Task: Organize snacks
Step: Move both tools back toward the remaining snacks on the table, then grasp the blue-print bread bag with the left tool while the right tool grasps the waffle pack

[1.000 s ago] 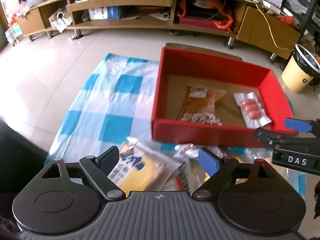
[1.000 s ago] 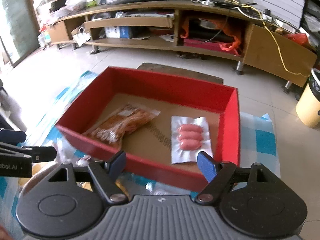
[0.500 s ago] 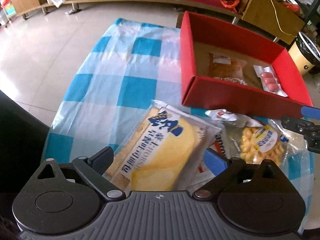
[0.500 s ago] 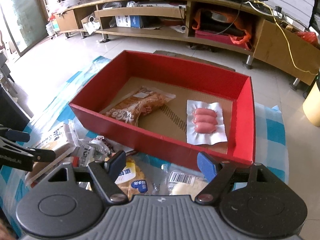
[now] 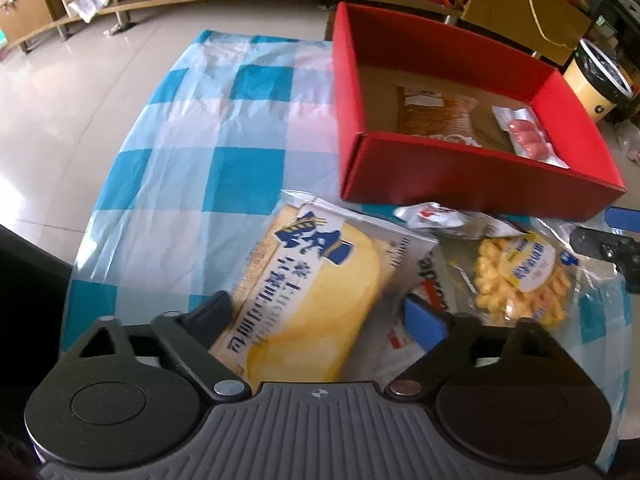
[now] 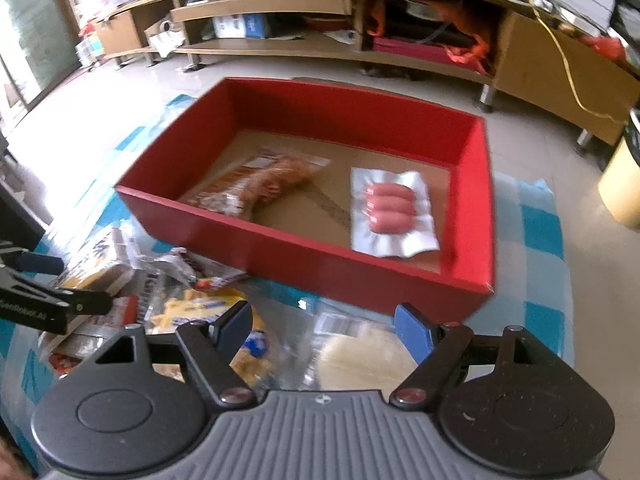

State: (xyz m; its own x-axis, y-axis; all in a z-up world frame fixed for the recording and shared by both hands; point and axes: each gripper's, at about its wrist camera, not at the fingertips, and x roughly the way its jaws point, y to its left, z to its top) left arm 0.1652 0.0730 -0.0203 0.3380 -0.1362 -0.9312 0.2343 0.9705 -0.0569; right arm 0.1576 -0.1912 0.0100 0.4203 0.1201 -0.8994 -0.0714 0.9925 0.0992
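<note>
A red box (image 5: 472,172) (image 6: 304,256) sits on a blue-and-white checked cloth (image 5: 192,152). Inside it lie a brown snack pack (image 5: 436,114) (image 6: 260,184) and a pack of pink sausages (image 5: 528,140) (image 6: 390,208). In front of the box lies a pile of snacks: a yellow bread pack (image 5: 312,288), a bag of yellow puffs (image 5: 520,280) (image 6: 200,308) and a pale round pack (image 6: 360,364). My left gripper (image 5: 320,316) is open, its jaws on either side of the bread pack's near end. My right gripper (image 6: 322,326) is open above the pile.
A long wooden TV cabinet (image 6: 360,20) runs along the back wall. A yellow bin (image 5: 596,80) stands right of the box. Tiled floor (image 5: 80,80) surrounds the cloth. A small white-and-red wrapper (image 5: 436,216) lies against the box front.
Both grippers have pulled back from the box and dropped toward the snack pile. The left gripper now has the bread pack between its open jaws. The right gripper tilted down over the pile.
</note>
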